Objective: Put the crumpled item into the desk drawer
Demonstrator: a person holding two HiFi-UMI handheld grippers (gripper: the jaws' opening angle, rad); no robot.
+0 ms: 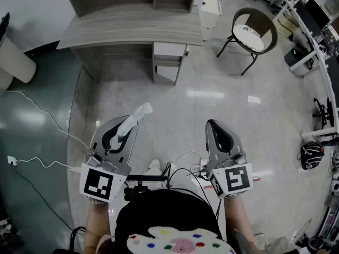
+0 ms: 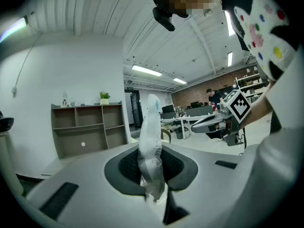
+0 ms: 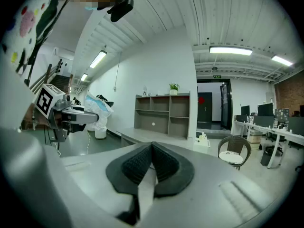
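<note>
L hand-held gripper [image 2: 153, 175] clamped low on crumpled wad [image 2: 151, 132]: prob. light, soft, floppy; firm low pinch suits. R hand-held gripper [image 3: 151, 161] closed, empty.

A round-backed chair [image 1: 255, 32] with a pale seat stands on the glossy floor [image 1: 212, 121]. White cables [image 1: 39, 114] trail across the darker floor at left. A potted plant [image 3: 174, 87] tops the open shelf unit [image 3: 163, 114].

Both the left tool [image 1: 126, 125] and right tool [image 1: 213, 125] have grey moulded shells with black ribbed pads [image 3: 164, 165]. Each carries a white cube [image 1: 99, 183] with black square markers. Black cables [image 1: 183, 174] run between them. The person wears a black top [image 1: 159, 210] with a white patch [image 1: 180, 243] dotted in several colours.
</note>
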